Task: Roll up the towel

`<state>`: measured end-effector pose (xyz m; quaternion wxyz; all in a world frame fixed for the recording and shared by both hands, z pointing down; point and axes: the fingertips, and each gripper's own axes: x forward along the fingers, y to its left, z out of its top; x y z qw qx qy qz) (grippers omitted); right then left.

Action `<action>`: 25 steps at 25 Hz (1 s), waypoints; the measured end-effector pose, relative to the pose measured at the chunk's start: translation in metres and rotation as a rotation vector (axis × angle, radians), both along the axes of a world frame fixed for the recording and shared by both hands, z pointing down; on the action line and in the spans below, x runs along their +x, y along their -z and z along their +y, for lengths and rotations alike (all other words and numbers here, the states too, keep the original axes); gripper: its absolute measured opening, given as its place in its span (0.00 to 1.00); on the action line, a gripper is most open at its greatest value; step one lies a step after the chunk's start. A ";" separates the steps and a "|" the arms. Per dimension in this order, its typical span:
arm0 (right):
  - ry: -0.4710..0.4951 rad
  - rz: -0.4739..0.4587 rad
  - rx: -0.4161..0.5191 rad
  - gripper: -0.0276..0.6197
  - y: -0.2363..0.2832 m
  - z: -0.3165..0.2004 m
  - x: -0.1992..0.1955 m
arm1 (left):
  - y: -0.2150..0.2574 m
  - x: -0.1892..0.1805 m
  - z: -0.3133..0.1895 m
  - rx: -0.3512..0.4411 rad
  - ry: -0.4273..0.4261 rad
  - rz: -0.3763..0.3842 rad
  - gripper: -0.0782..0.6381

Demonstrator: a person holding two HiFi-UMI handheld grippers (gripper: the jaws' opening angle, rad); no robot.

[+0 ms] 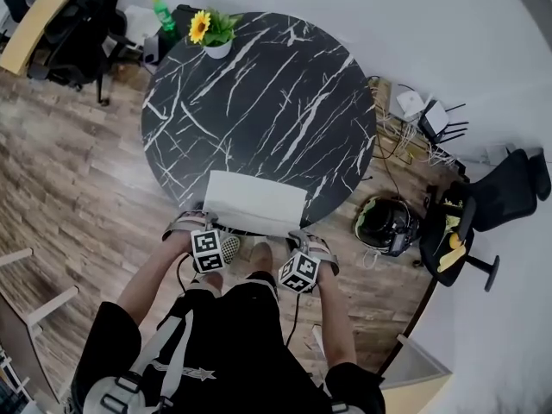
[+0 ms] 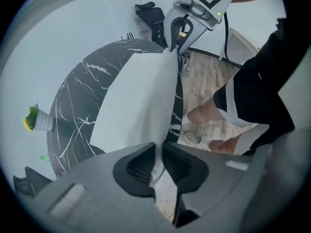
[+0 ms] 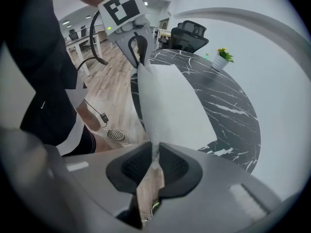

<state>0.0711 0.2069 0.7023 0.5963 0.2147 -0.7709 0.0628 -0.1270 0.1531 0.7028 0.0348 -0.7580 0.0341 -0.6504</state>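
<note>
While the white rectangular cloth towel lies spread on the near part of the round black white-veined marble tabletop, its near edge sits at the rim closest to the person. That edge runs straight from one gripper to the other.

Left gripper: points straight down, jaws closed on the towel's near left corner, with white cloth pinched between the ribbed pads. Right gripper: tilted steeply down, jaws closed on the near right corner, with cloth visible in the narrow gap. In the head view both grippers sit just off the tabletop's near rim, over the wood-plank floor.

A small white pot holding a yellow sunflower stands at the far rim, well apart from the towel.
</note>
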 end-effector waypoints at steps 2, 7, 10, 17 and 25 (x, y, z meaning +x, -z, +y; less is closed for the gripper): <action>-0.004 0.000 -0.011 0.13 -0.001 0.003 -0.002 | -0.001 -0.002 0.003 -0.006 -0.002 -0.002 0.19; -0.035 -0.011 -0.055 0.13 0.000 0.003 -0.002 | 0.000 0.000 0.001 -0.017 -0.005 -0.004 0.19; -0.040 -0.023 -0.082 0.13 0.002 0.000 -0.001 | 0.001 0.001 -0.002 -0.028 -0.001 -0.008 0.20; -0.047 -0.045 -0.128 0.13 0.009 -0.010 0.002 | 0.007 0.003 -0.013 -0.058 -0.001 -0.016 0.20; -0.043 -0.054 -0.146 0.13 0.012 -0.027 0.006 | 0.009 0.006 -0.028 -0.071 0.008 -0.030 0.20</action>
